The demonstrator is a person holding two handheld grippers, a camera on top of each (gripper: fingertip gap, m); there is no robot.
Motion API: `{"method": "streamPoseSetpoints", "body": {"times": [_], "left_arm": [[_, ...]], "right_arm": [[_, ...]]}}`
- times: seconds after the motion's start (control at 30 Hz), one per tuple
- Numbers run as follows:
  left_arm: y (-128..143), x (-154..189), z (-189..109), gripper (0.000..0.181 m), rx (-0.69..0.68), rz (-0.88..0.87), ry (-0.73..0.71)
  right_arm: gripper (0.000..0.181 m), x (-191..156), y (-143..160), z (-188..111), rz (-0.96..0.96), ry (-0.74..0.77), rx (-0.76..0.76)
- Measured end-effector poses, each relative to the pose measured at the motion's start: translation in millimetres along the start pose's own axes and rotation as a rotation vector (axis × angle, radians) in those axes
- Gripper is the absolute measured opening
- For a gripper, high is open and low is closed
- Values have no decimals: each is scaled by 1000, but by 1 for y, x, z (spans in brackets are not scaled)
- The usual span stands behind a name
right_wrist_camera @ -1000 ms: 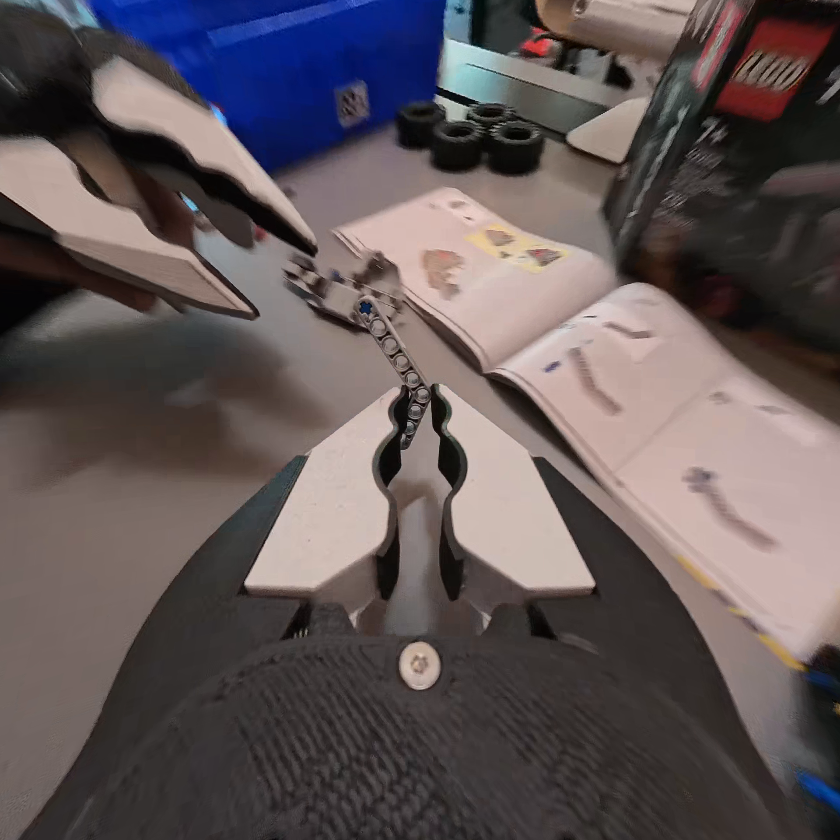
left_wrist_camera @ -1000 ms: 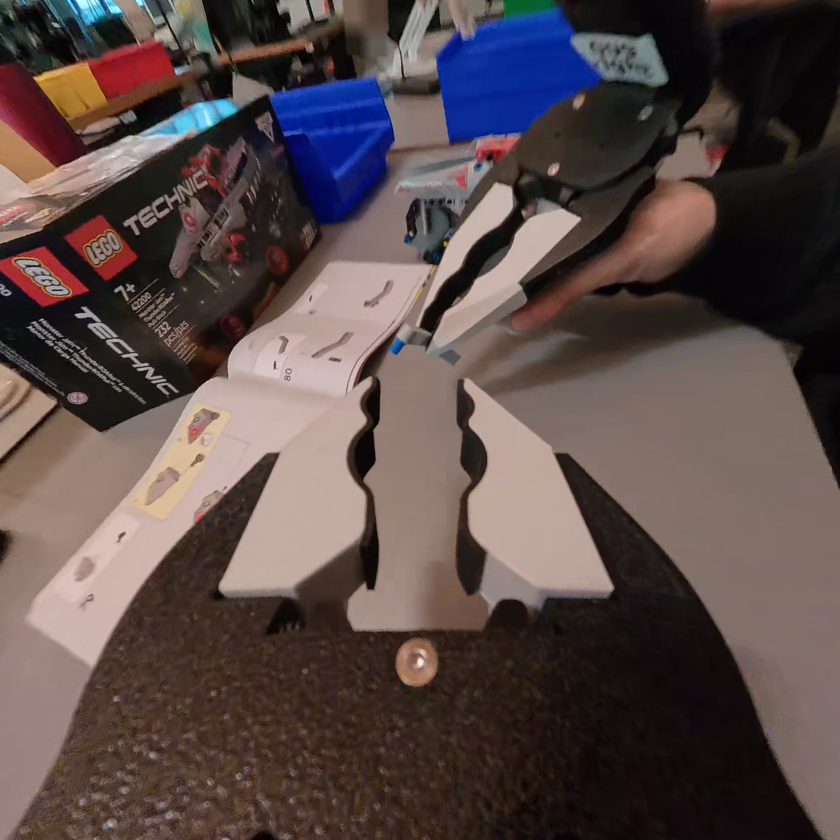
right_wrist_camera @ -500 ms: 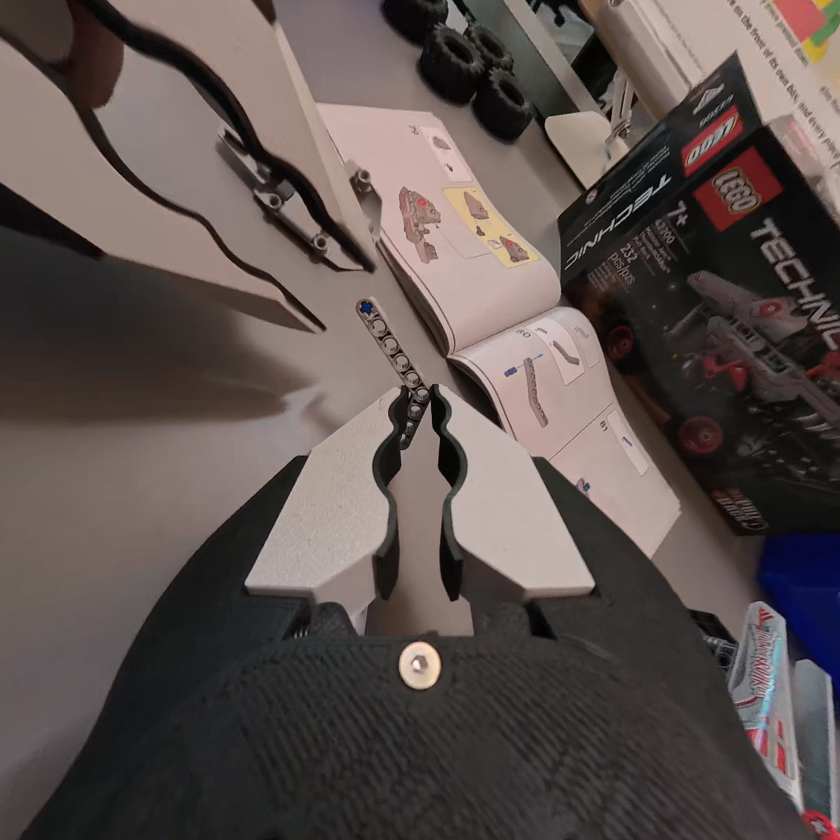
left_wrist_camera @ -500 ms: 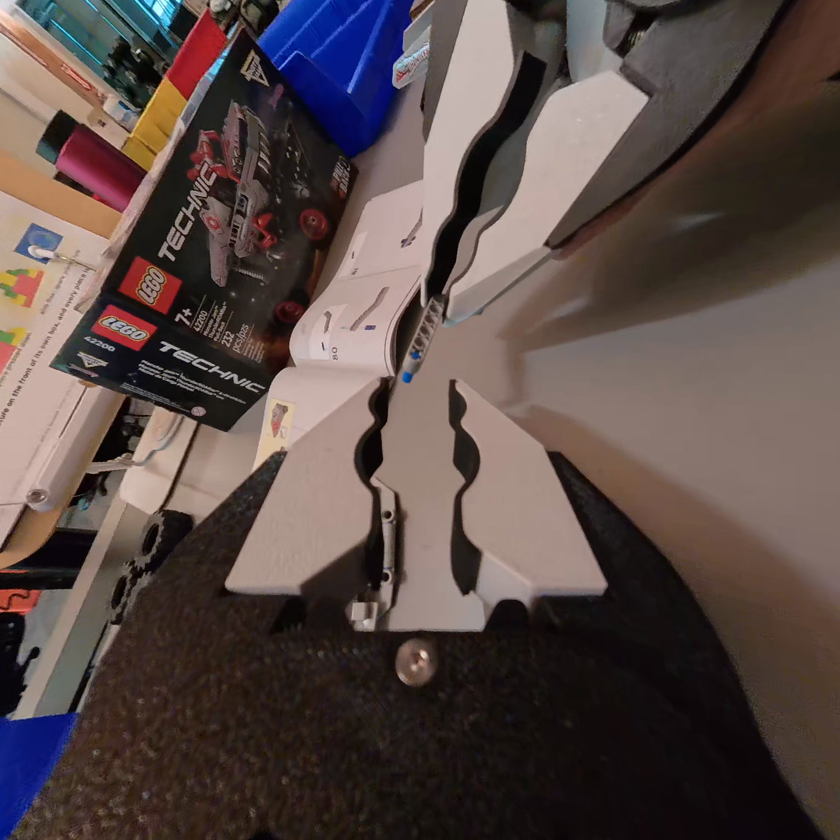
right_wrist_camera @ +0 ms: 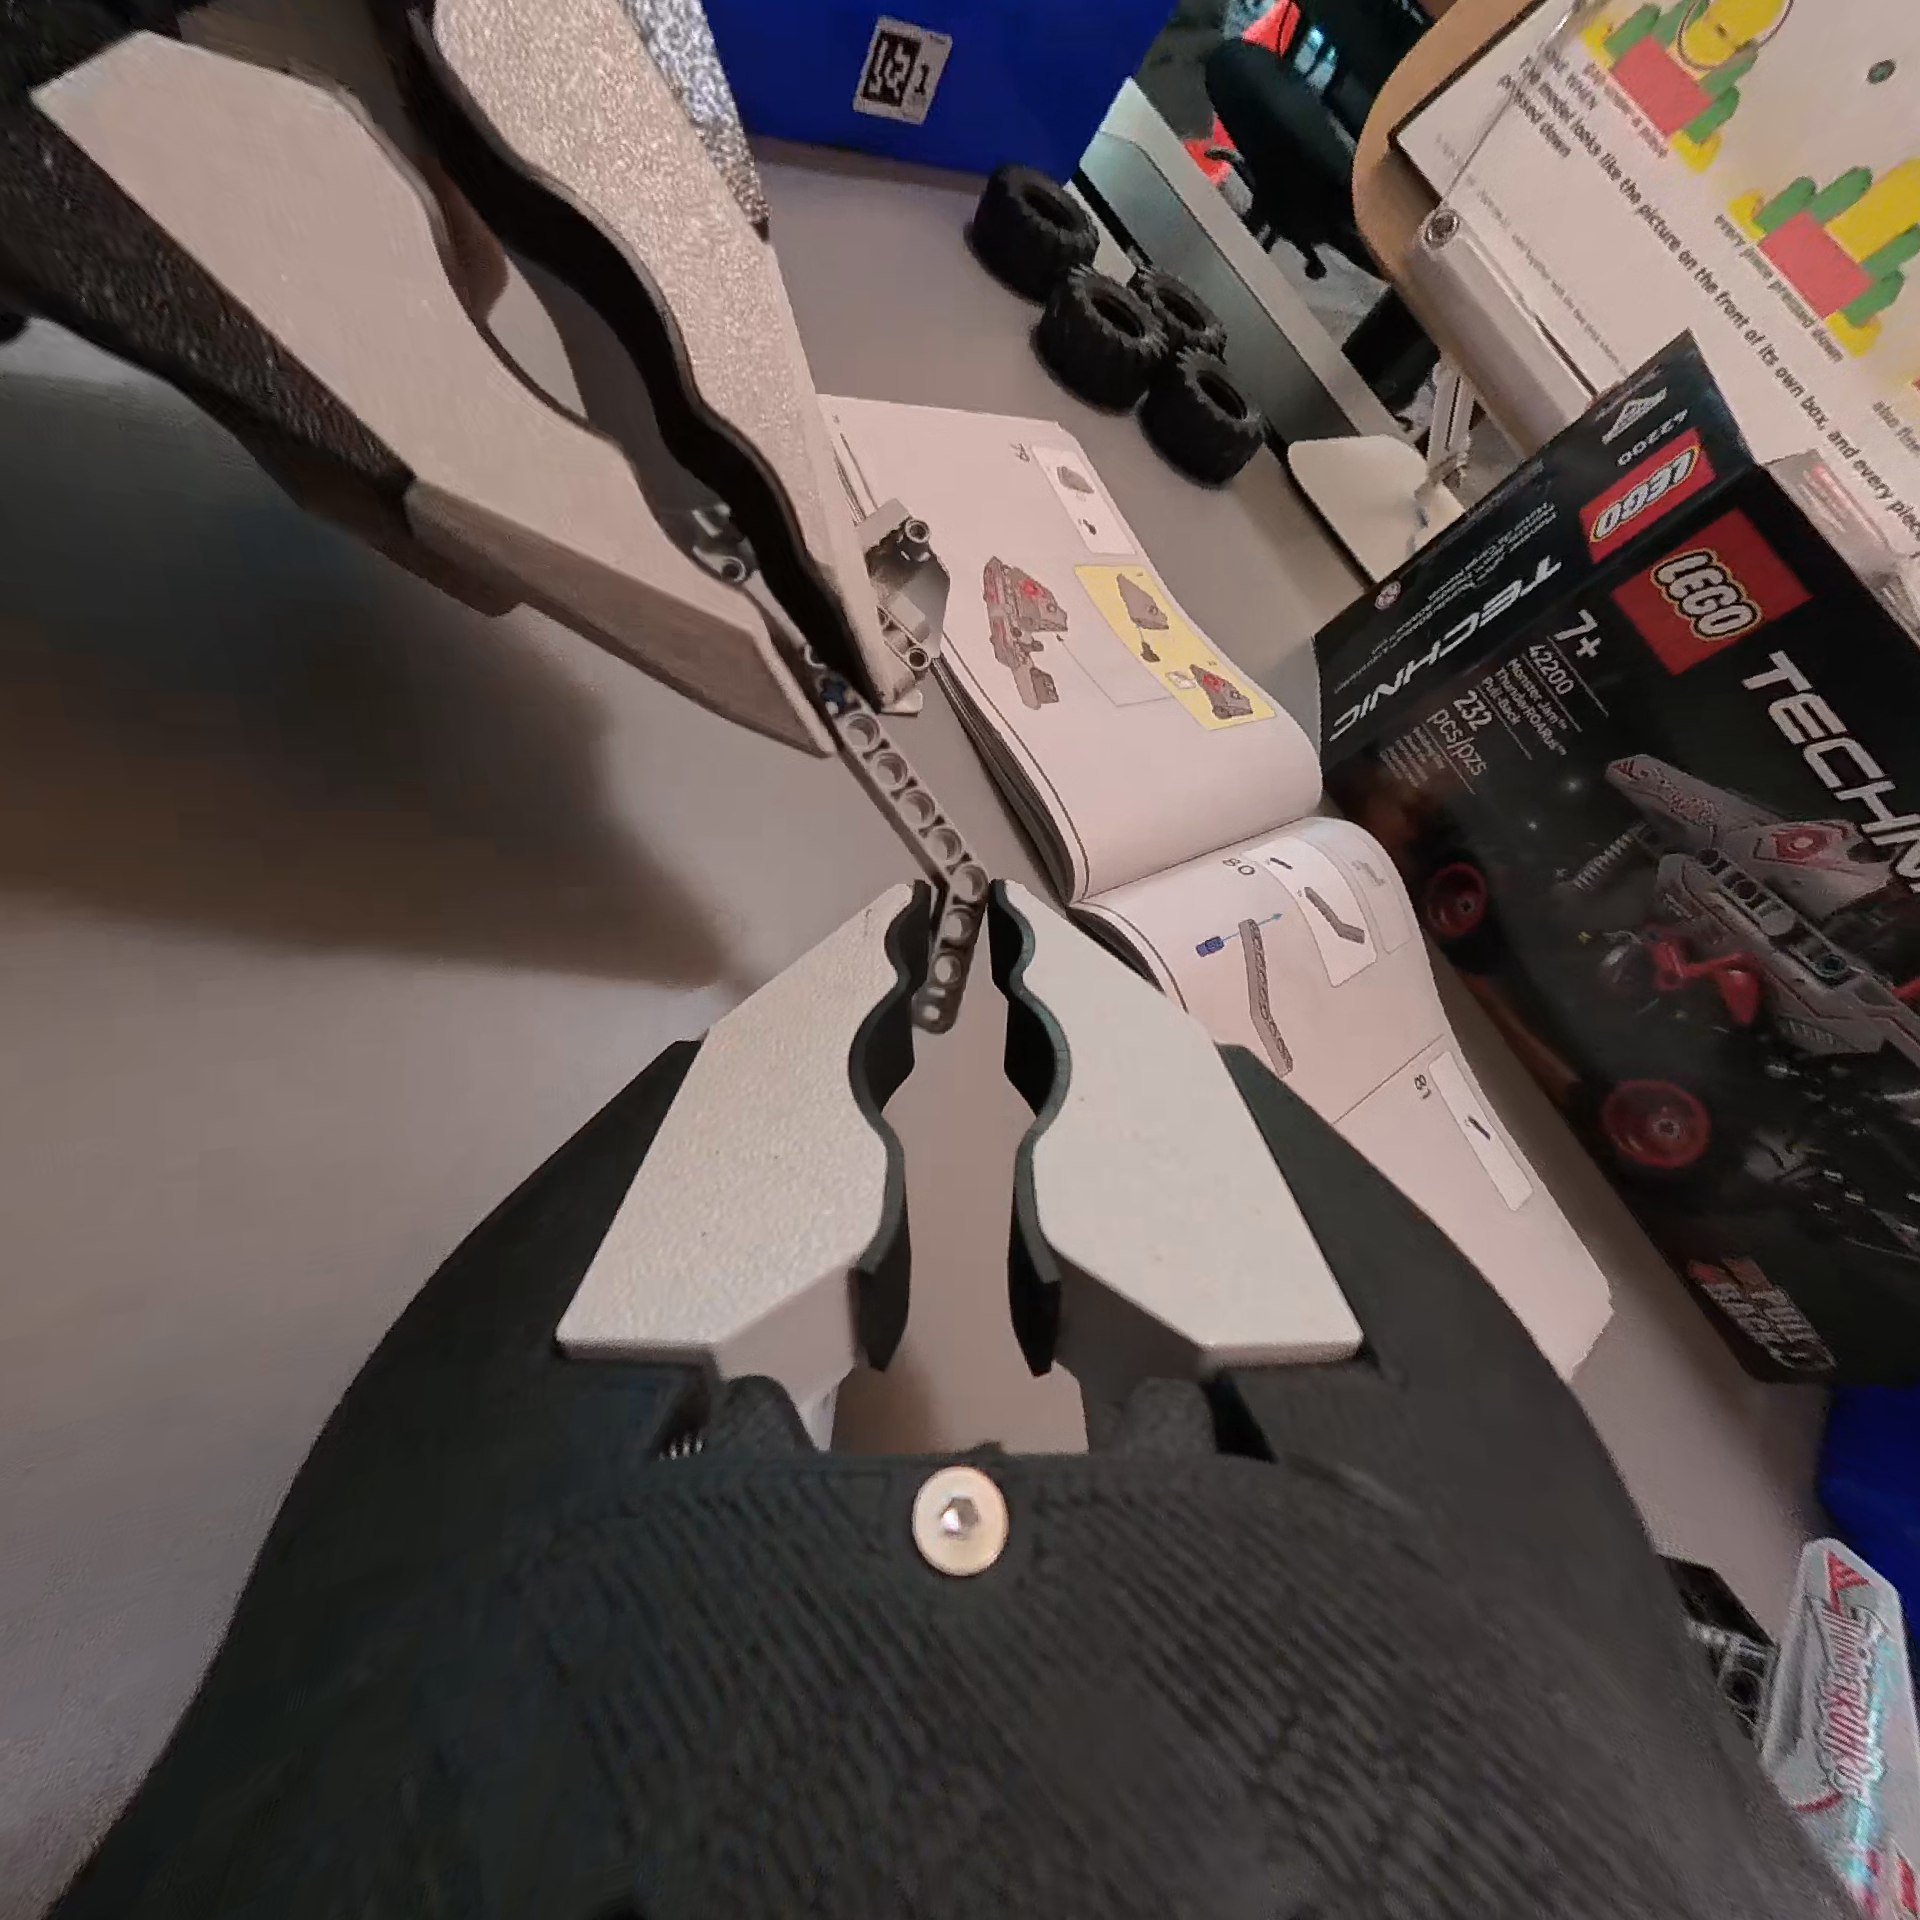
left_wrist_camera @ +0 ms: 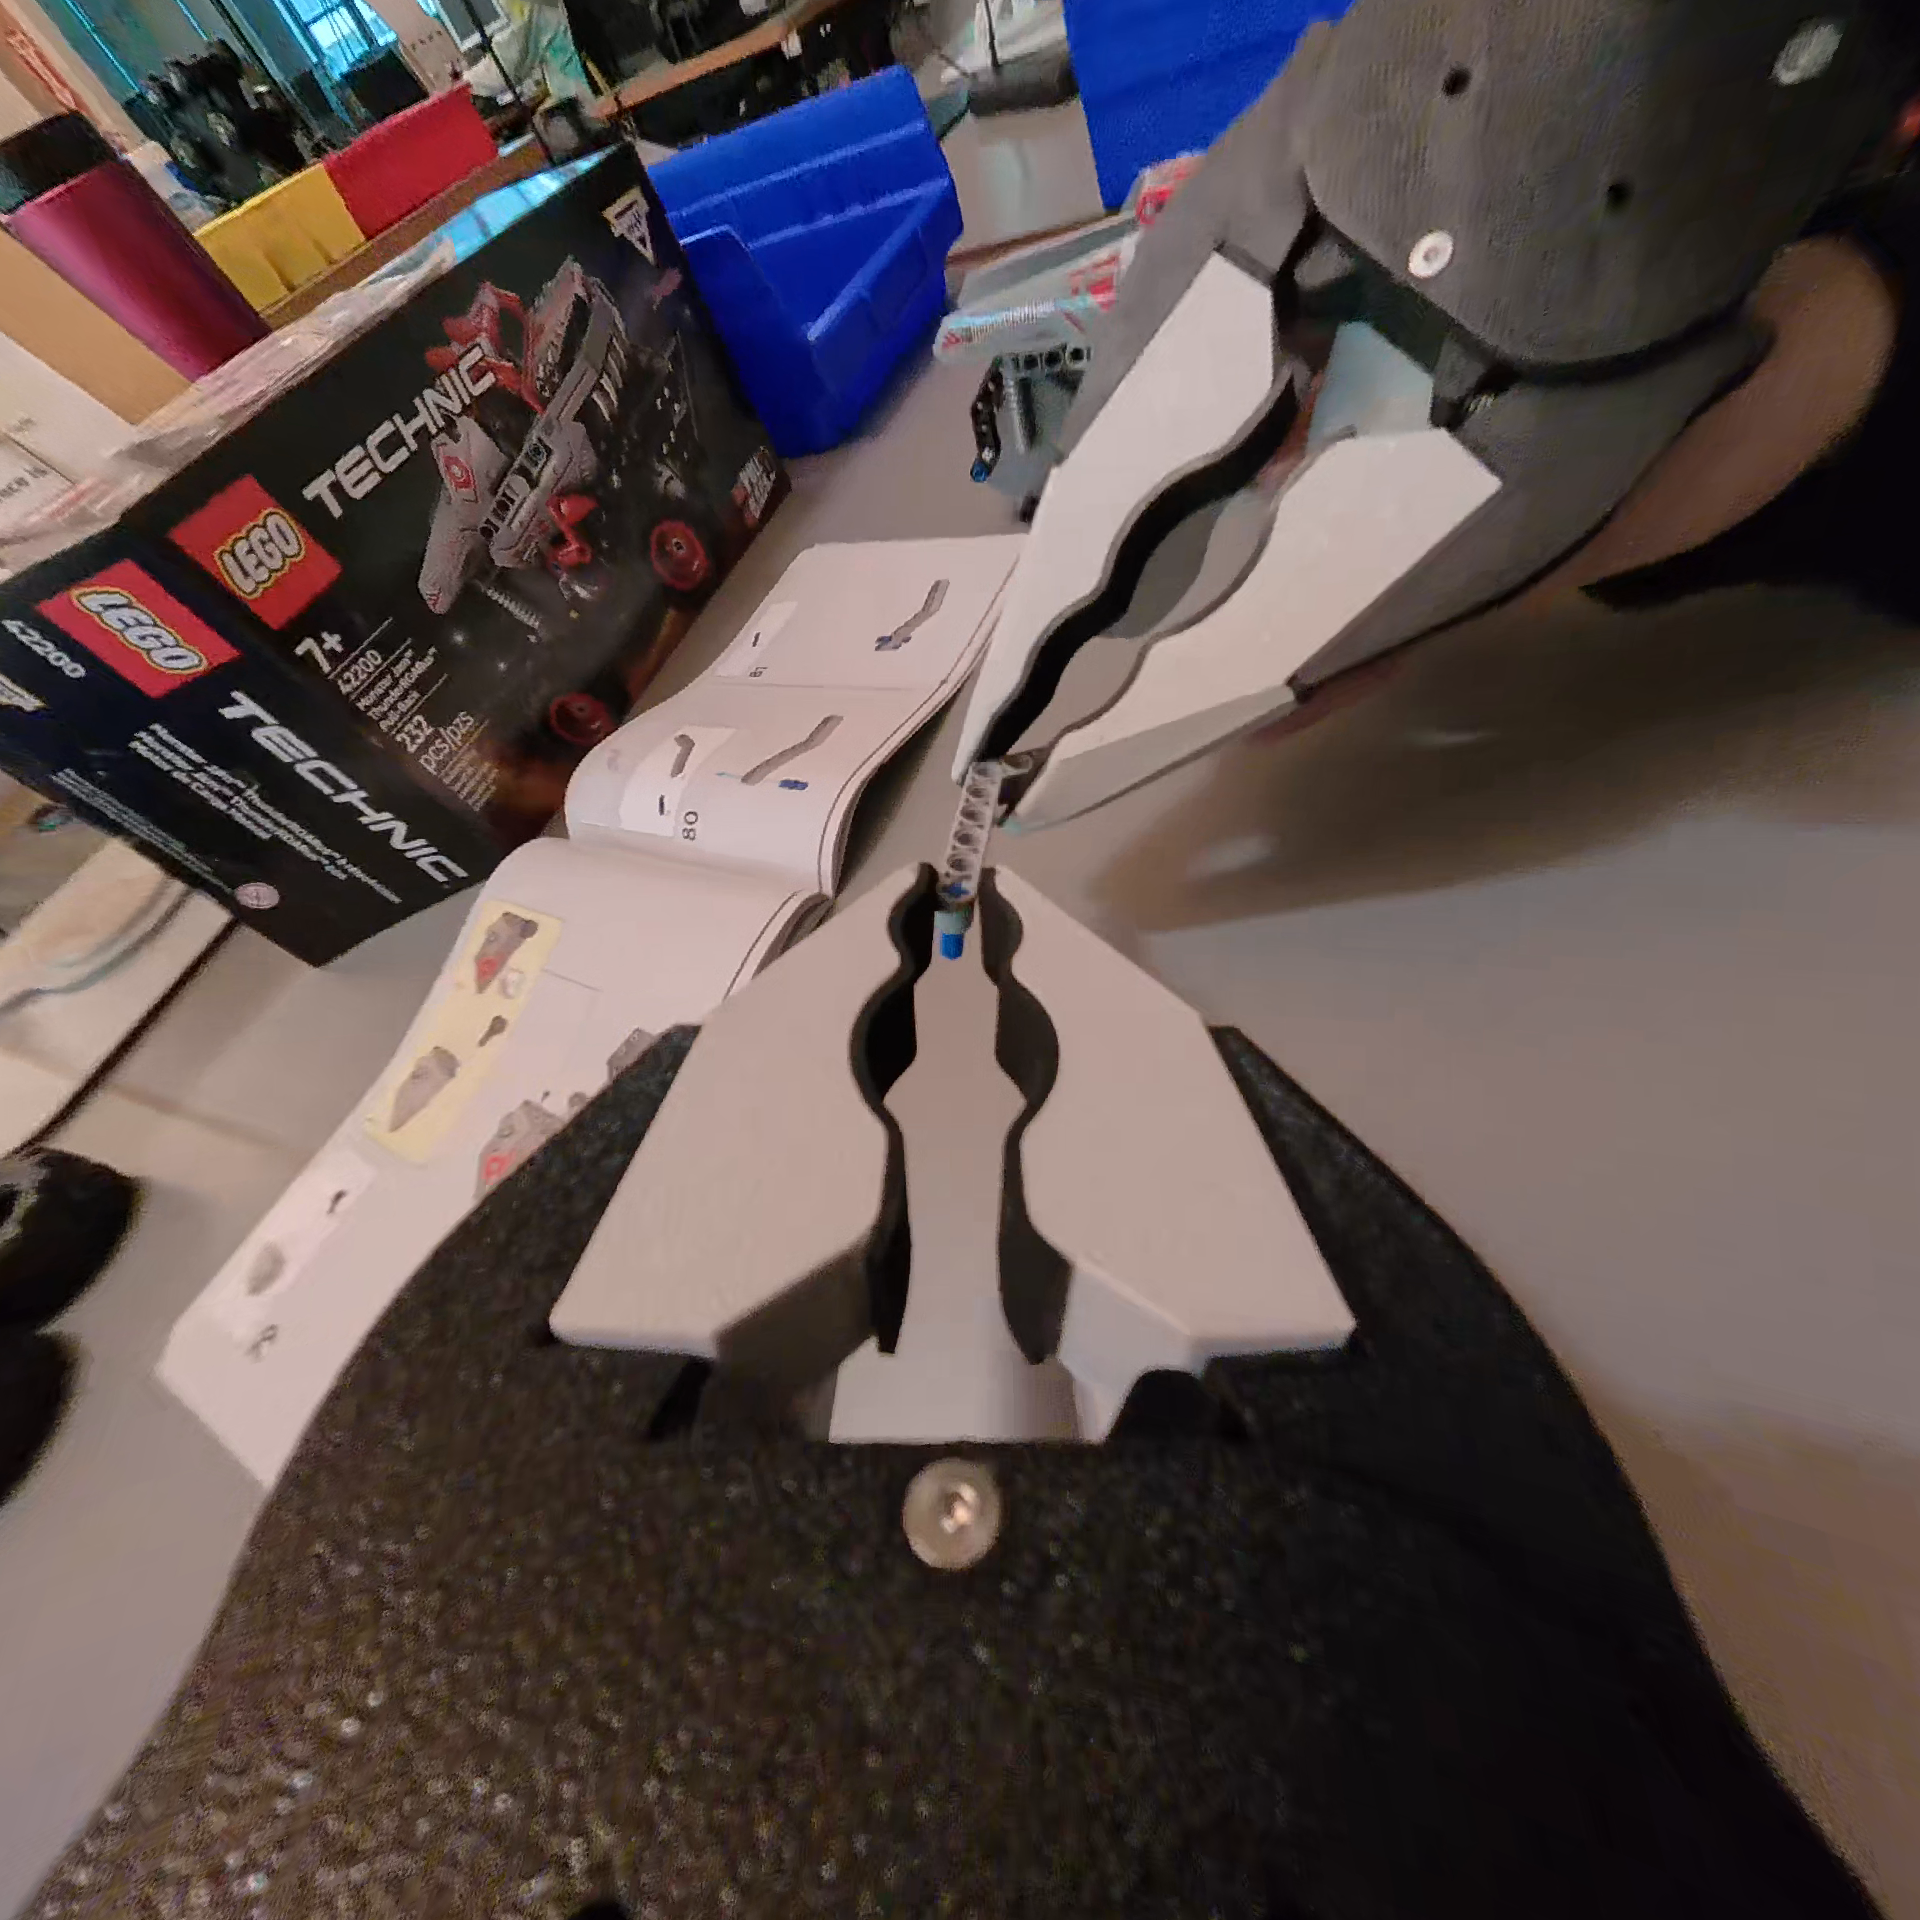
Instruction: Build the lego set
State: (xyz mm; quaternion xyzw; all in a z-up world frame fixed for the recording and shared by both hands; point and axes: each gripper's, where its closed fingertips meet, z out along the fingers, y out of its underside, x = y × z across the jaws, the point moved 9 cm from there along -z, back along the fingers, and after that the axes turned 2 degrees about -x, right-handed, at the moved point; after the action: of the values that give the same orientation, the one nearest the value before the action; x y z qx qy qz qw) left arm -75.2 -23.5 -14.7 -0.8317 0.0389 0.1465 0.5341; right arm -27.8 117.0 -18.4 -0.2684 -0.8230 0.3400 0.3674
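A long grey holed beam (right_wrist_camera: 904, 800) hangs in the air between my two grippers. My right gripper (right_wrist_camera: 951, 914) is shut on its near end. It also shows in the left wrist view (left_wrist_camera: 997, 774), held by a hand. A blue pin (left_wrist_camera: 948, 940) sits at the beam's (left_wrist_camera: 971, 821) far end. My left gripper (left_wrist_camera: 951, 894) has its tips pinched on that pin and beam end. In the right wrist view the left gripper (right_wrist_camera: 836, 717) comes in from the upper left. A small grey assembly (right_wrist_camera: 904, 592) lies on the table behind it.
The open instruction booklet (right_wrist_camera: 1143, 748) lies right of the grippers, with the black set box (right_wrist_camera: 1662, 883) beyond it. Black tyres (right_wrist_camera: 1122, 312) sit at the back. Blue bins (left_wrist_camera: 831, 270) and a partly built model (left_wrist_camera: 1023, 400) stand behind the booklet (left_wrist_camera: 790, 769). Both grippers' tips are close together, under 4 cm apart.
My left gripper, open a second ago, has narrowed and come onto the pin end of the beam. The right gripper has kept hold of the beam and brought it close.
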Motion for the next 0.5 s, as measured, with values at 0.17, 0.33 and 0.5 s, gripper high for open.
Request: {"method": "streamPoseSetpoints", "body": {"times": [0.17, 0.33, 0.5], "left_arm": [[1, -3, -4, 5, 54, -62, 29], [4, -6, -4, 6, 47, -124, 56], [7, -7, -4, 21, -15, -72, 8]], "right_arm": [[8, 4, -1, -4, 53, -17, 90], [7, 2, -1, -3, 67, 6, 156], [6, 3, 1, -2, 64, 60, 165]]}}
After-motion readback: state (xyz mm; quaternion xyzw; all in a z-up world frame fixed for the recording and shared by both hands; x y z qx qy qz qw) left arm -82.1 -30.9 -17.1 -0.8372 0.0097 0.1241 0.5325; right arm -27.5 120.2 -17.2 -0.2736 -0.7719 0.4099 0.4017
